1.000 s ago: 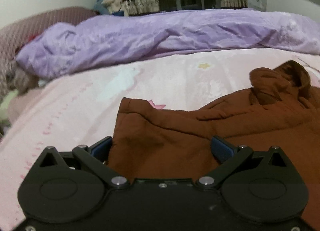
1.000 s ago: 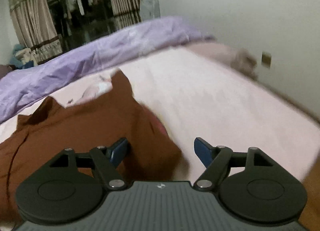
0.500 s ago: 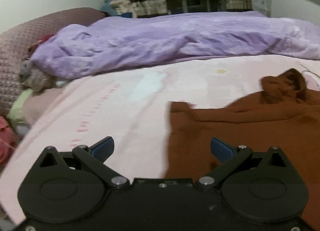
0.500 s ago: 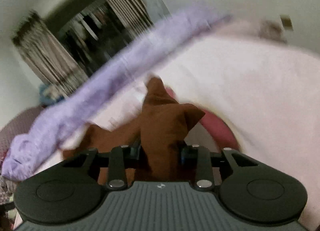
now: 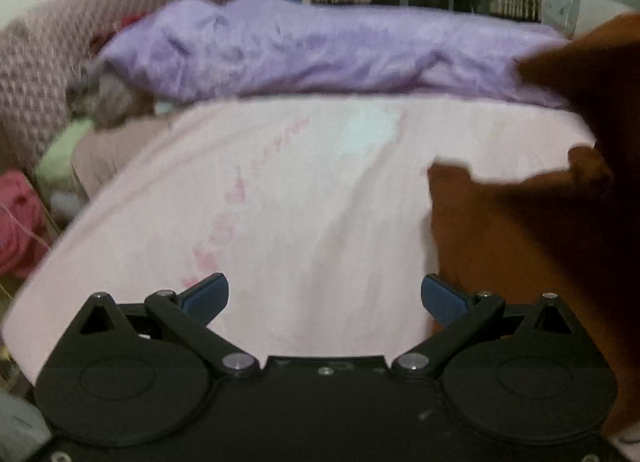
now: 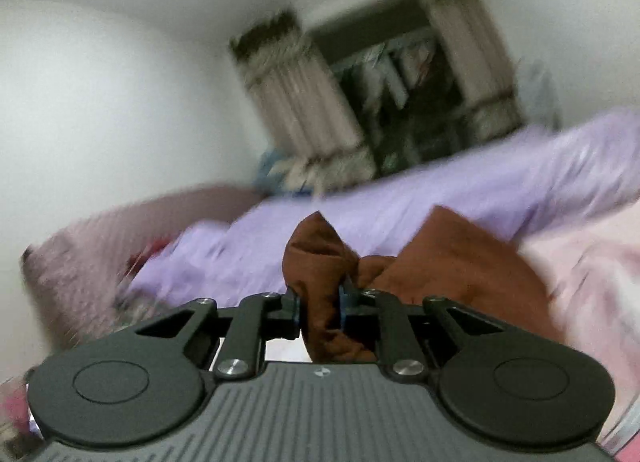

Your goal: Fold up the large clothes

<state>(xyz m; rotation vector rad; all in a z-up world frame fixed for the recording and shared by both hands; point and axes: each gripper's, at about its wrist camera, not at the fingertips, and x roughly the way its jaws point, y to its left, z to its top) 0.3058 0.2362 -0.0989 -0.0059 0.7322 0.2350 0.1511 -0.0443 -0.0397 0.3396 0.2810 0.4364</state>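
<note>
R gripper (image 6: 319, 308) is clamped on a bunched fold of the brown garment (image 6: 452, 262), lifted w/ rest trailing on the pink bed sheet (image 5: 300, 190). L gripper (image 5: 324, 296) is spread apart over bare sheet; garment lies at bed's right side, purple duvet (image 5: 320, 50) along far edge.

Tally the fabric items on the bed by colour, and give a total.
Brown: 1, the brown garment, pinched in the right gripper.
Purple: 1, the purple duvet.
Pink: 1, the pink bedsheet.
Total: 3.
</note>
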